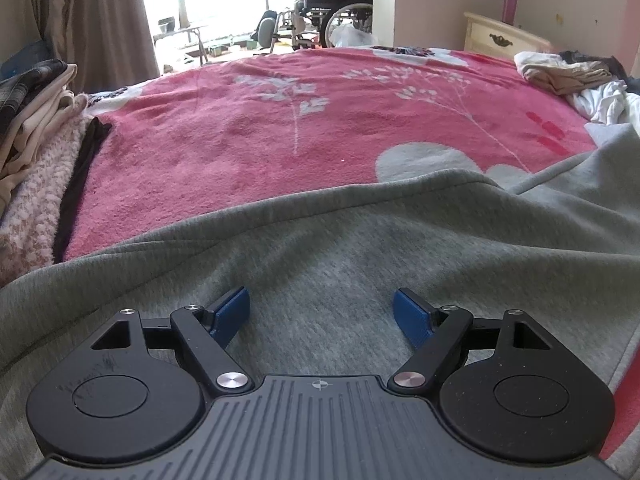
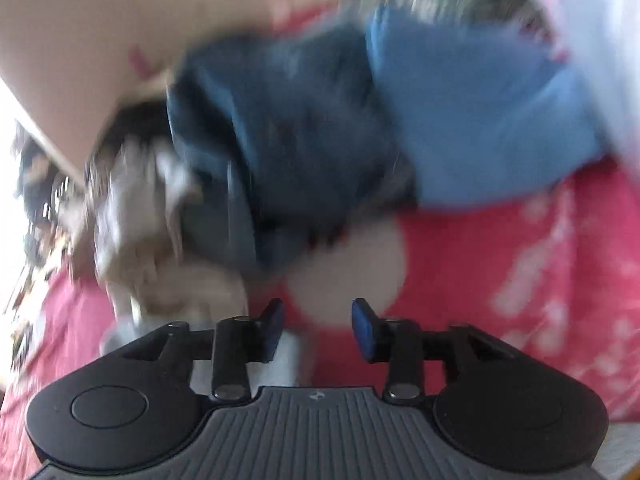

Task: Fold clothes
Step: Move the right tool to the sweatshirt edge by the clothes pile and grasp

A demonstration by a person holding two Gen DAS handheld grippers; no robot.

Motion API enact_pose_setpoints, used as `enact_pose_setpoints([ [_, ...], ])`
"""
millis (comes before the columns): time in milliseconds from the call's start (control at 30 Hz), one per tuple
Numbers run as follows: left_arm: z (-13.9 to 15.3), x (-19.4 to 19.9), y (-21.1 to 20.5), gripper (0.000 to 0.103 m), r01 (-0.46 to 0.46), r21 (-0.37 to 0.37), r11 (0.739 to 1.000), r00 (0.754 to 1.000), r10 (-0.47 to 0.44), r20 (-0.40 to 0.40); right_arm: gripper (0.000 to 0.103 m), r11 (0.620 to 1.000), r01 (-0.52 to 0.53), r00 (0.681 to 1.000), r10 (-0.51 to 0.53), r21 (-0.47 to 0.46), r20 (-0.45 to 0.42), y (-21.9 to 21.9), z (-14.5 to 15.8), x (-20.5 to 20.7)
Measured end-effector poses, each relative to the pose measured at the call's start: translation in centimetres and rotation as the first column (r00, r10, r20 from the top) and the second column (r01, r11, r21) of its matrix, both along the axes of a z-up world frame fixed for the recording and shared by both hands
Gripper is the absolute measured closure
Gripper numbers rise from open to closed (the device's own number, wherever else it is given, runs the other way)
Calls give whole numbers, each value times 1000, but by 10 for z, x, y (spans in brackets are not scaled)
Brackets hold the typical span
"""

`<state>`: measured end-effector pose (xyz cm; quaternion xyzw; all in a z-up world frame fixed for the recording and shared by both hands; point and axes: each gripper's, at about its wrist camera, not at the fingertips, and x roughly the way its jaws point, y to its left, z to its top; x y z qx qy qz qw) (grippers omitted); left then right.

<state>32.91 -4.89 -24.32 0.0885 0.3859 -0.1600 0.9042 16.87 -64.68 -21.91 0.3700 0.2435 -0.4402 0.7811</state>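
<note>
Spreading grey garment (image 1: 320, 248), pink blanket (image 1: 240, 128) beyond

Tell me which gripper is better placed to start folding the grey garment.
Left, probably. The left gripper hangs open right over the grey garment, nothing between its pads. The right gripper, also open, faces a blurred pile of blue clothes instead.

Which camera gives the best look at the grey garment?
The left wrist view: the grey garment lies sharp, spread across its foreground on the pink blanket. The right wrist view is blurred and shows no certain trace of it.
</note>
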Motion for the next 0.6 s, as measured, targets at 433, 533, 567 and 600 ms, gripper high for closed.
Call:
enact_pose_setpoints([
  [433,-2,-1,0,22,-11,-5,1000,1000,11,10,58,742,-670,713,643,-3,-280,99,47,217],
  [533,-2,-2,0,22,-10,-11,1000,1000,10,12,58,710,-704,642,634,-4,-432,111,23,260],
  [567,-2,-2,1,22,-9,-13,1000,1000,9,13,58,711,-703,623,629,19,-465,111,14,272],
  [600,-2,-2,1,22,-8,-14,1000,1000,8,14,58,712,-701,605,622,38,-497,111,5,282],
])
